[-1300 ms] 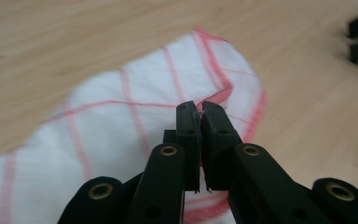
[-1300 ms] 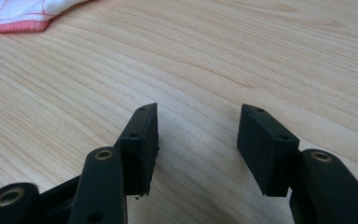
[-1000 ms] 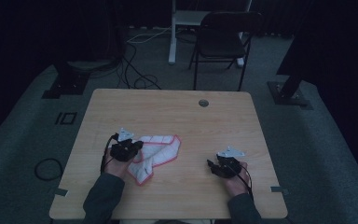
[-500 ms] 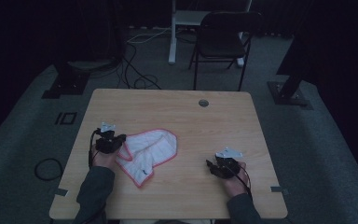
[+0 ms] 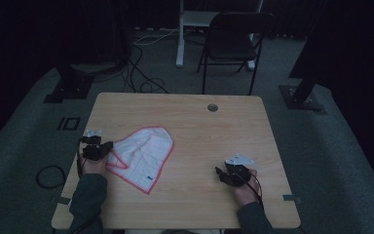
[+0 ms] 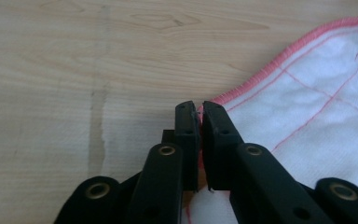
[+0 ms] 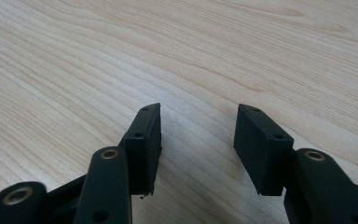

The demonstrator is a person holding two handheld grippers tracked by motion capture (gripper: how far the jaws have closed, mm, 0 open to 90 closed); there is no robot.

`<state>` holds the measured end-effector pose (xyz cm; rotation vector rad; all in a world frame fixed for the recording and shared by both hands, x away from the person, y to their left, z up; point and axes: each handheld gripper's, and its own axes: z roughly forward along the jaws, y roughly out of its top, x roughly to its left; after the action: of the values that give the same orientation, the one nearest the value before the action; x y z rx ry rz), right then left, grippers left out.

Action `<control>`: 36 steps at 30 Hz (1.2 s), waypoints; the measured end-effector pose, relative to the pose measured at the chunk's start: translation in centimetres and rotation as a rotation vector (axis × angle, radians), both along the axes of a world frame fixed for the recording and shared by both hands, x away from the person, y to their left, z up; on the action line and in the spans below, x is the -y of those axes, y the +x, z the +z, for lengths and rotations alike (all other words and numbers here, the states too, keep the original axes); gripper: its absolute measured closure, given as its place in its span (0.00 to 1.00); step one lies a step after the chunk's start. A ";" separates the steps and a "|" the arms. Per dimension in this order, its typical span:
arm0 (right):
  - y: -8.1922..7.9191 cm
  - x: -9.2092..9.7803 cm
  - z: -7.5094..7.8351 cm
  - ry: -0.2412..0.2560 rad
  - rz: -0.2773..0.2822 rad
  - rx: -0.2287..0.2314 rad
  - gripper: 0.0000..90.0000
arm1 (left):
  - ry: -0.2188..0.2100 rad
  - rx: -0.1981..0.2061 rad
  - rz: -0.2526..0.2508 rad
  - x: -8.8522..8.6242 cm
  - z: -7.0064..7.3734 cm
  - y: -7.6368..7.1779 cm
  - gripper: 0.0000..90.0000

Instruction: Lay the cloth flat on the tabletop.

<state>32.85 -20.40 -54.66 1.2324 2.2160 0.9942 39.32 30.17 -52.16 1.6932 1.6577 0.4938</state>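
A white cloth (image 5: 143, 155) with a pink hem and thin pink grid lines lies half unfolded on the left part of the wooden table (image 5: 209, 126). My left gripper (image 5: 95, 149) sits at the cloth's left corner near the table's left edge. In the left gripper view it (image 6: 199, 108) is shut on the cloth's hem (image 6: 279, 60), and the cloth (image 6: 321, 116) spreads away to the right. At the table's front right rests my right gripper (image 5: 230, 174), and its jaws (image 7: 198, 116) stand open over bare wood with nothing between them.
A round cable hole (image 5: 213, 107) sits near the table's far edge. Beyond the table stand a dark folding chair (image 5: 233, 44), a white post (image 5: 180, 34) and cables (image 5: 141, 83) on the floor. Stand bases (image 5: 302, 97) lie on both sides.
My left gripper has pulled the cloth's corner leftward towards the table's left edge, and the cloth has opened out wider. My right gripper has stayed nearly in place.
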 end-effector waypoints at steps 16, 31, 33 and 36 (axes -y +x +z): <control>-0.1 -0.1 0.0 -0.005 -0.002 0.002 0.57 | 0.047 0.147 -0.179 6.8 3.0 -3.7 0.79; -0.2 -0.4 0.1 -0.015 0.010 0.006 0.57 | 0.156 0.012 -0.386 13.6 -1.4 -5.6 0.80; -0.2 -0.5 0.1 -0.016 0.013 0.009 0.57 | 0.149 0.006 -0.396 13.9 -1.4 -5.7 0.80; -0.4 -1.0 0.2 -0.018 0.025 0.016 0.57 | 0.144 0.008 -0.421 14.8 -1.4 -6.1 0.80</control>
<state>32.44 -19.43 -54.44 1.1874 2.2283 0.9889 33.21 15.39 -53.56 2.0732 1.2325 0.4190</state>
